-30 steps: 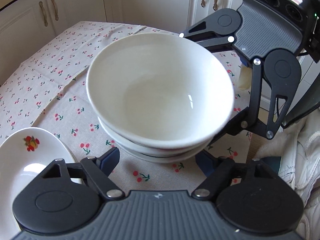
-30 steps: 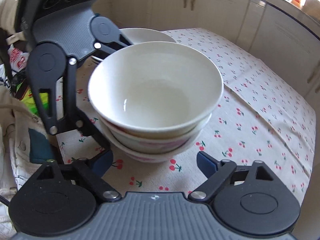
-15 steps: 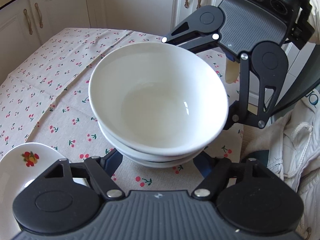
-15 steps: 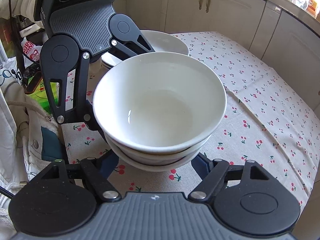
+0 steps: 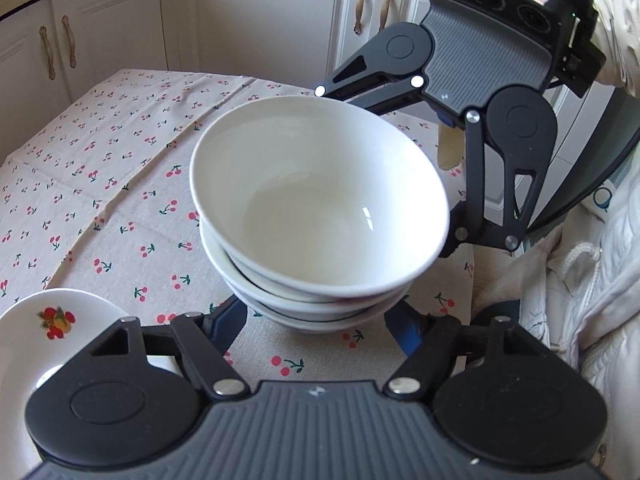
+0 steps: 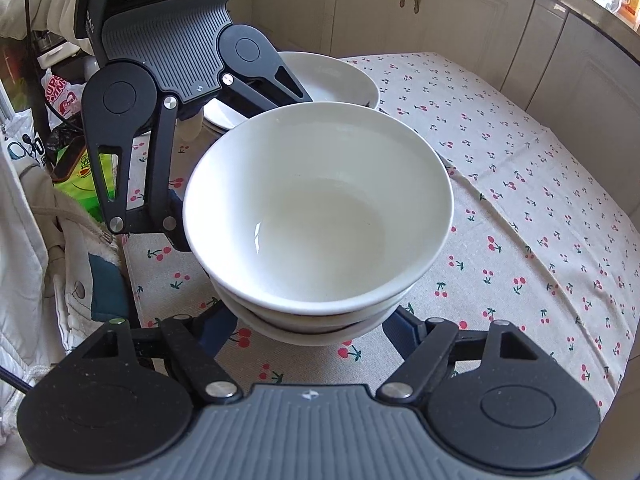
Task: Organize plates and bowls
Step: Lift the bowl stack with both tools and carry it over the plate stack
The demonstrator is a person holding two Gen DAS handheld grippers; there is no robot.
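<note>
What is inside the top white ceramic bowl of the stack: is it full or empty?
Empty. The top white ceramic bowl shows only its bare glossy inside, down to the bottom, in both wrist views.

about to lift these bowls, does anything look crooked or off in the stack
Yes: the top bowl sits tilted in the stack of bowls, its rim overhanging one side rather than nesting level. No chips or spills show. The plates behind look tidy.
</note>
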